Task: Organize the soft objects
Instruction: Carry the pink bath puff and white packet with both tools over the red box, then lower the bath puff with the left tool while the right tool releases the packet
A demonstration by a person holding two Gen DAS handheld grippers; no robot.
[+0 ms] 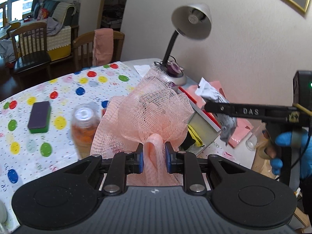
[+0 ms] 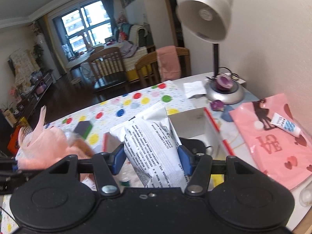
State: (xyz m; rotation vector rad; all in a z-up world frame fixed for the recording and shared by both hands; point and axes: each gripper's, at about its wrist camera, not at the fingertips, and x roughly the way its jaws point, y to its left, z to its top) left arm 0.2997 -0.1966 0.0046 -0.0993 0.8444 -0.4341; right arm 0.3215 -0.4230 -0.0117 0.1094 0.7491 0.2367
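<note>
My left gripper [image 1: 154, 156] is shut on a pink mesh bath pouf [image 1: 148, 113] and holds it above the table. The pouf also shows at the left of the right wrist view [image 2: 44, 144]. My right gripper [image 2: 151, 159] is shut on a white soft packet with black print [image 2: 152, 142], held over a white box with a red rim [image 2: 195, 122]. In the left wrist view the right gripper [image 1: 210, 107] reaches in from the right with the packet [image 1: 216, 95] above the same box [image 1: 202, 120]. A purple and green sponge [image 1: 39, 117] lies on the dotted tablecloth.
A desk lamp [image 2: 214, 39] stands at the back by the wall. A pink LOVE bag [image 2: 273, 140] with a small tube [image 2: 284, 124] lies right of the box. An orange bottle [image 1: 83, 124] stands beside the pouf. Wooden chairs [image 1: 97, 46] stand behind the table.
</note>
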